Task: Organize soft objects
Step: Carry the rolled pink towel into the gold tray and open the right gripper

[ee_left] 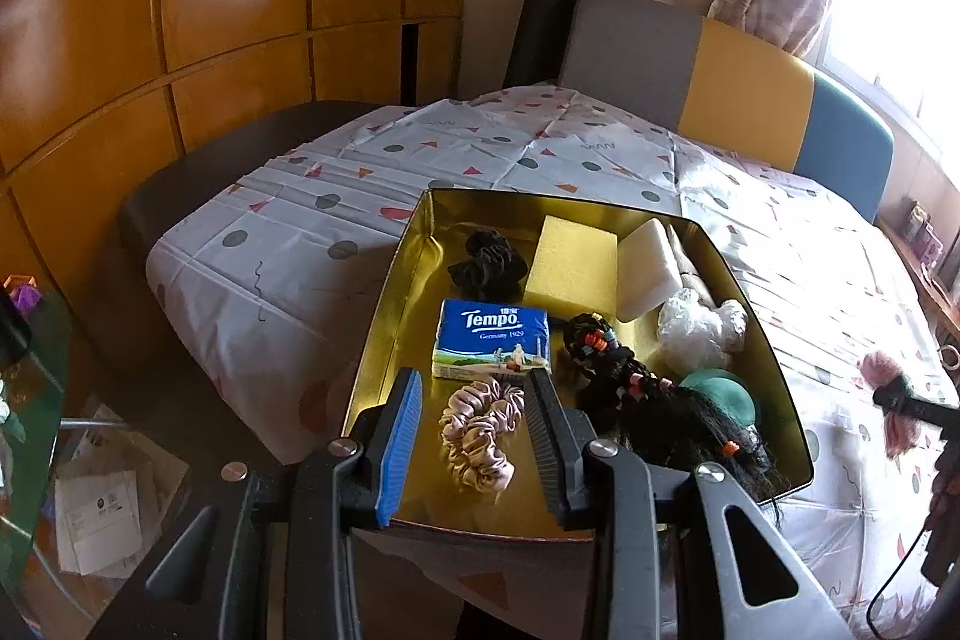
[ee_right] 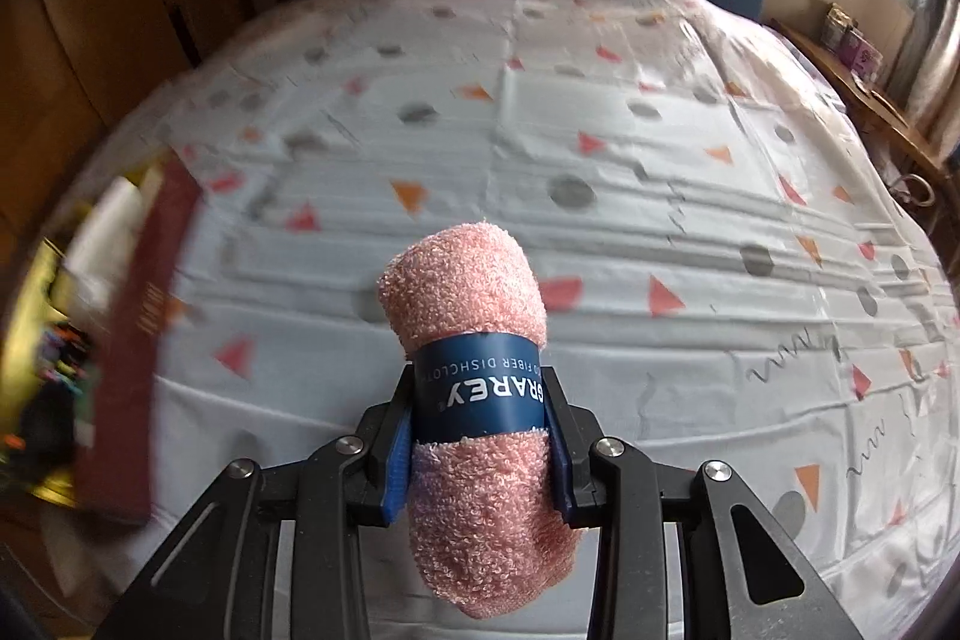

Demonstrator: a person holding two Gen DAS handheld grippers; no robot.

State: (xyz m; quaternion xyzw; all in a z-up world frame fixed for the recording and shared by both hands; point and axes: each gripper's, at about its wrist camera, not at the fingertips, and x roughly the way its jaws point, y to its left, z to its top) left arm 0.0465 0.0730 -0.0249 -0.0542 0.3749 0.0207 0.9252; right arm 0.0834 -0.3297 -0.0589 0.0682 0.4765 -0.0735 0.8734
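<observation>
Now we see the rolled pink terry dishcloth [ee_right: 480,400], wrapped in a dark blue paper band, clamped between the two blue-padded fingers of the right gripper [ee_right: 480,436]; the pads press on the band from both sides and the roll stands out above and below them. It hangs over the white tablecloth [ee_right: 660,160] printed with grey dots and orange and red triangles, touching nothing else that we can see.

At the left edge of the right wrist view, blurred, sits the gold rectangular metal tin [ee_left: 384,316] with its dark red outer wall. In the left wrist view the tin rests on the same cloth and holds the other soft things: a pink satin scrunchie [ee_left: 480,430] near the front, a blue Tempo tissue pack [ee_left: 491,343] just behind it, a black scrunchie [ee_left: 487,268], a yellow sponge block [ee_left: 573,268], a white foam block [ee_left: 651,268], a crumpled clear plastic wad [ee_left: 699,325], a green round pad [ee_left: 723,394] and a black hairpiece with coloured beads [ee_left: 636,388].

The left gripper [ee_left: 474,403] hovers over the front of the tin, partly open, its fingers either side of the pink scrunchie in our view. We see no pad pressing on it.

Beyond the table stands a bench back in grey, yellow and blue panels [ee_left: 750,88], beside orange wooden cabinet doors [ee_left: 180,10].
</observation>
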